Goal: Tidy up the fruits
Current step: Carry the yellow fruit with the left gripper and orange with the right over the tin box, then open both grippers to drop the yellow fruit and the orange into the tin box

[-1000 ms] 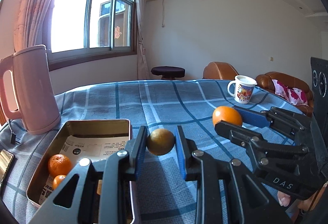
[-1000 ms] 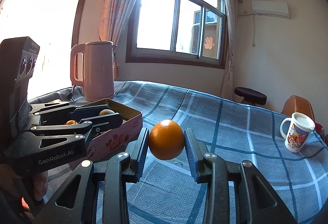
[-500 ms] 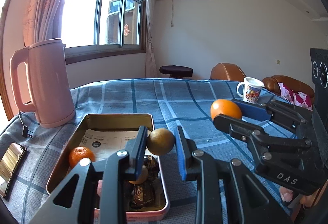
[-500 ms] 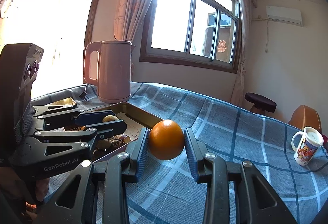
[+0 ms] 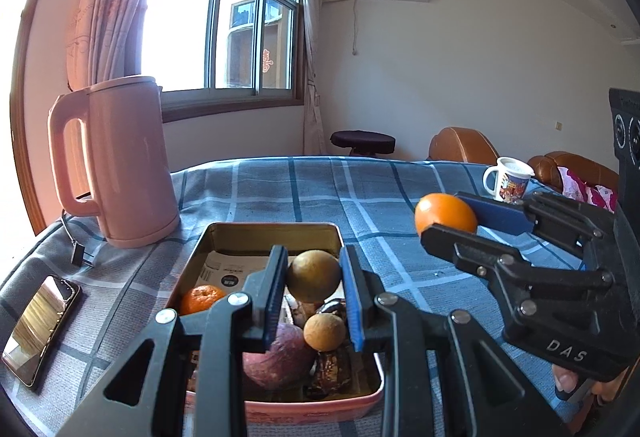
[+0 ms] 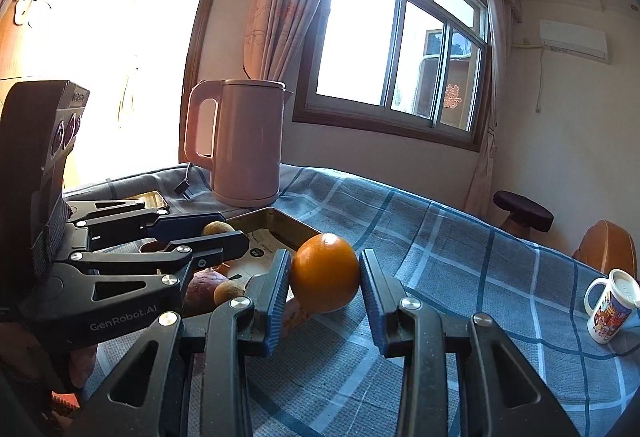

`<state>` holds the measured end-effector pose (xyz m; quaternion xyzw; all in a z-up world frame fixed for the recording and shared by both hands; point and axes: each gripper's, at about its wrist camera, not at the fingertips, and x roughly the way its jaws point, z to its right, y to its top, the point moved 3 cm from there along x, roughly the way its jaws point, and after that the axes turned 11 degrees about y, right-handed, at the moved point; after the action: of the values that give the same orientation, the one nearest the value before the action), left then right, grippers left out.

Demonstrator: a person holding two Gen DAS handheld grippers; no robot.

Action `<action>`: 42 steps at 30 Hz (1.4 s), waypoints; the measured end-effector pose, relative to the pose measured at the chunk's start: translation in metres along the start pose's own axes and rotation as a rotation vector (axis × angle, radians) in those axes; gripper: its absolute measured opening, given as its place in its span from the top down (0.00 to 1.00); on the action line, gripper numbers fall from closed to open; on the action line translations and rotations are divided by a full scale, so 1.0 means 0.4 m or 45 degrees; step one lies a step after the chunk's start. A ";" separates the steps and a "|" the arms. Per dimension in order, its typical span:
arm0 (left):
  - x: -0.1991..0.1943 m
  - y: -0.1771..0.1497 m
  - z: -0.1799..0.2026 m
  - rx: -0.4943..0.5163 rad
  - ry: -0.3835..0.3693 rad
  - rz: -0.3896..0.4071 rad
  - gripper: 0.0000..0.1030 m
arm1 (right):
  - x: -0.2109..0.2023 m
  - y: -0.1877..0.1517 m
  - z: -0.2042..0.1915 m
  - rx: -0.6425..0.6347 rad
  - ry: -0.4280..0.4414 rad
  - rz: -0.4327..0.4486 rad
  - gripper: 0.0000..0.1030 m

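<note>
Two fruits carried to the tin, one in each gripper.

My left gripper [image 5: 314, 279] pinches a brown-green fruit [image 5: 314, 276] directly above the tin [image 5: 276, 231], so letting go should drop it among the fruit already inside. My right gripper [image 6: 325, 283] pinches an orange [image 6: 325, 272] beside the tin's near corner, over the blue check cloth of the bench [image 6: 460, 257], waiting its turn, I judge. Both fruits are near round, with no clear long axis; I cannot tell which way their stem ends point.
</note>
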<state>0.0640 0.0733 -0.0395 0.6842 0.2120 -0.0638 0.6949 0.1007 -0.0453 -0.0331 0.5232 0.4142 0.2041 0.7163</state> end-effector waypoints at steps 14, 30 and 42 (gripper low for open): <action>0.018 -0.009 -0.092 -0.026 0.083 -0.047 0.72 | 0.067 0.033 -0.053 -0.034 0.070 -0.018 0.64; 0.042 -0.034 -0.178 -0.084 0.098 -0.145 0.72 | 0.177 0.048 -0.131 -0.059 0.149 -0.125 0.64; 0.063 -0.043 -0.185 -0.072 0.094 -0.216 0.69 | 0.237 0.005 -0.150 -0.054 0.213 -0.272 0.64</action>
<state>0.0651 0.1496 -0.0631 0.6457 0.2964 -0.0912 0.6978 0.1068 0.0591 -0.0738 0.4419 0.5216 0.1783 0.7078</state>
